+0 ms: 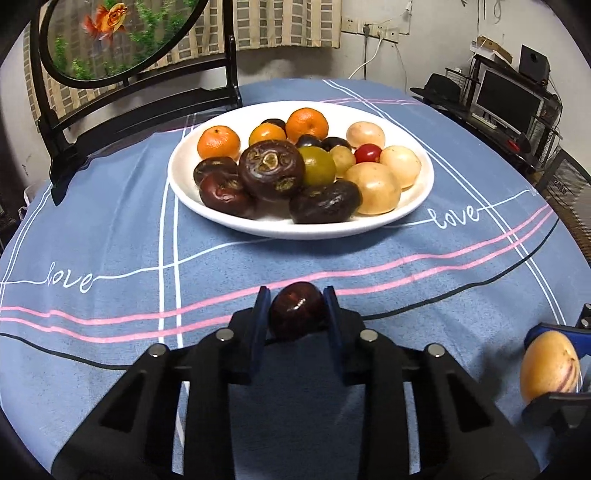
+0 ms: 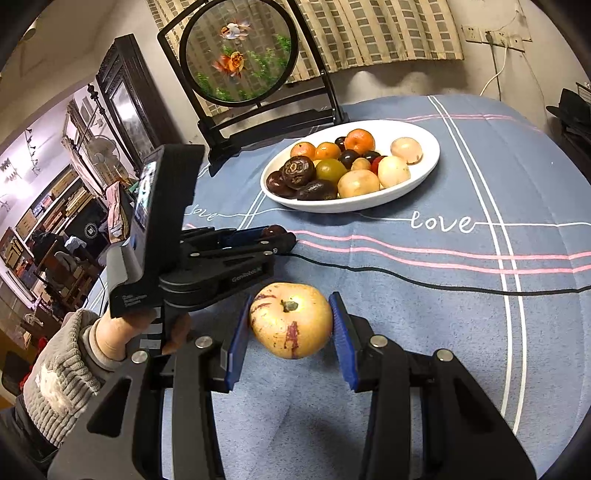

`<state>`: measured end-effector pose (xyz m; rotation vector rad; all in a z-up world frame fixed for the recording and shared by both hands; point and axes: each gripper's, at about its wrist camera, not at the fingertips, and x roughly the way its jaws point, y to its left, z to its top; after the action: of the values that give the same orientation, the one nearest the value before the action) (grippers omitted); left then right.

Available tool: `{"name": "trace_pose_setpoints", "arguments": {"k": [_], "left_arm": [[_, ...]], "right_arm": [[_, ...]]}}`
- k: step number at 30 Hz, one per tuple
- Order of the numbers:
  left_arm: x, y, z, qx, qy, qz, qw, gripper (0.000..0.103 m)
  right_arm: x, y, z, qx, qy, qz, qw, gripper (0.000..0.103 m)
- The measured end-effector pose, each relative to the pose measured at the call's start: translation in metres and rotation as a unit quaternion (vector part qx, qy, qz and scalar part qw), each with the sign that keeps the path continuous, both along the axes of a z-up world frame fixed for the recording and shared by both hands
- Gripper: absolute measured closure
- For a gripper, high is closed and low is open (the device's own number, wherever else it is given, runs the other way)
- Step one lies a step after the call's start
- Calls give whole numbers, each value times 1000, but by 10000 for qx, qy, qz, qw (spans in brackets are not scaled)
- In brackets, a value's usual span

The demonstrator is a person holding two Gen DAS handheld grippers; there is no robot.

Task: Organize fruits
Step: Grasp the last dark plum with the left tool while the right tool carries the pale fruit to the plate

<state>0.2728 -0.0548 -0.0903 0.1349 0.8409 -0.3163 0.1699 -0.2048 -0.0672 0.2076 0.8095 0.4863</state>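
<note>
Fruits (image 1: 295,162) crowd the plate (image 1: 421,192) rim — blue tablecloth (image 1: 110,229) around lies open.

Checked curtain (image 1: 288,22), wall sockets (image 1: 373,29), cluttered shelves (image 2: 40,221), dim room

Glossy white plate (image 1: 417,216); matt cloth tablecloth (image 1: 110,221)

White oval plate (image 1: 413,212) piled with fruit sits mid-table on the blue striped tablecloth (image 1: 110,229), black-framed round goldfish screen (image 2: 240,62) right behind it, to its left.
</note>
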Motion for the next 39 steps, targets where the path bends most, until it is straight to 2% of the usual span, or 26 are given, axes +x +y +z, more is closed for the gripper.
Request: {"name": "trace_pose_setpoints", "arguments": {"k": [5,8,10,15,17,20,23,30,34,39], "left_arm": [[-21,8,7,-5,-100,61,9999,73],[-43,23,26,-144,-332,217,9991,74],[-51,32,42,-91,-510,319,9981,74],[-40,50,96,230,-935,618,9934,74],[-27,53,121,207,-1143,768,9903,74],[-7,51,137,38,-1198,815,9894,74],[21,40,132,-40,-1146,821,9900,74],[92,22,75,-138,-695,956,9929,74],[116,20,53,-170,-569,1003,9932,74],[131,18,36,-135,-520,986,9937,74]], "right_arm": [[3,-5,-3,-42,16,-136,9999,61],[2,-15,3,33,-119,-319,9994,61],[1,-25,12,105,-284,-481,9984,61],[19,-44,42,186,-486,-819,9953,61],[33,-48,67,87,-722,-927,9930,61],[57,-49,90,72,-943,-1036,9901,61],[84,-46,94,-14,-1037,-1152,9879,61],[153,-29,50,-224,-708,-1226,9897,61],[183,-21,26,-431,-515,-1173,9908,61],[199,-13,10,-584,-441,-1132,9909,61]]}}
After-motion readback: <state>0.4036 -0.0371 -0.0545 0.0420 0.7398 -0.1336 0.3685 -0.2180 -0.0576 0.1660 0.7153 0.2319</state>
